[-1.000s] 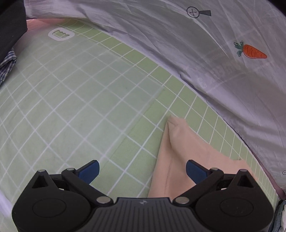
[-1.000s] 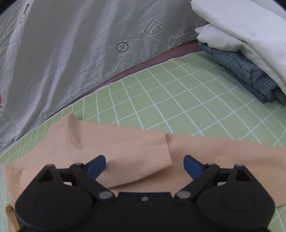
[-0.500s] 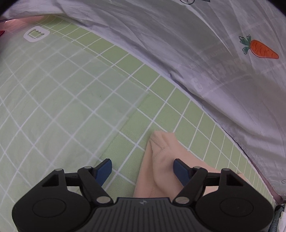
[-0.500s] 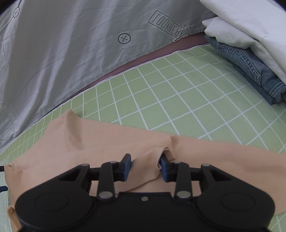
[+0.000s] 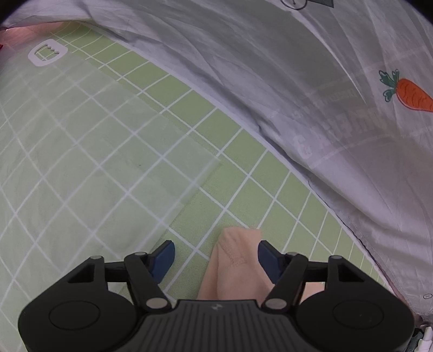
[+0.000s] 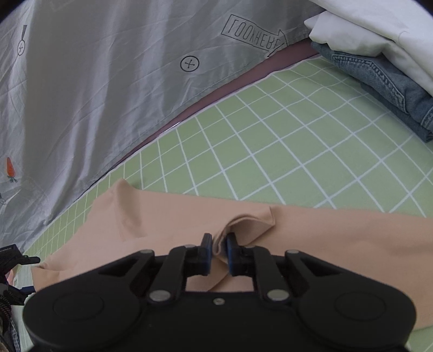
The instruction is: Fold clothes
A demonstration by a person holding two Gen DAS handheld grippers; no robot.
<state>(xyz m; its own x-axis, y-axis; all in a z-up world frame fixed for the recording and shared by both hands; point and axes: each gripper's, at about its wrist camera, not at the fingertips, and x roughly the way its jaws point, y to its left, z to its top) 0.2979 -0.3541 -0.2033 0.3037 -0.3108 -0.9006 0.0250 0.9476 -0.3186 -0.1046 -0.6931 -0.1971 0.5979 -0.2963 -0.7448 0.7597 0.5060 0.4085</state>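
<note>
Peach-coloured garment (image 6: 311,238) lies spread across a green grid-patterned mat (image 6: 284,162), as the right gripper (image 6: 217,250) pinches a raised fold of its cloth between closed blue pads. At the other end, the left gripper (image 5: 215,253) hangs with its jaws apart, straddling a narrow corner of the same garment (image 5: 235,260); its right pad sits just beside the fabric's edge, the left pad over bare mat, and nothing is clamped.

The step in hand appears to be taking hold of both ends before a fold. To do it well, the left gripper probably needs to centre on the corner and close on all layers of the hem, not just the top one, while the right keeps its bite firm; thin, slack cloth like this is likely to slip or bunch if the two ends are lifted unevenly.

Beyond the garment, the open mat offers room to lay the fold. Farther back, a grey printed sheet (image 6: 108,81), with a carrot motif (image 5: 411,94), rises along the mat's far edge and may crowd any forward sweep. At the far right of the right-wrist view, folded denim (image 6: 379,78) sits beneath white folded cloth (image 6: 379,24), well apart from the garment and clear of the work.
</note>
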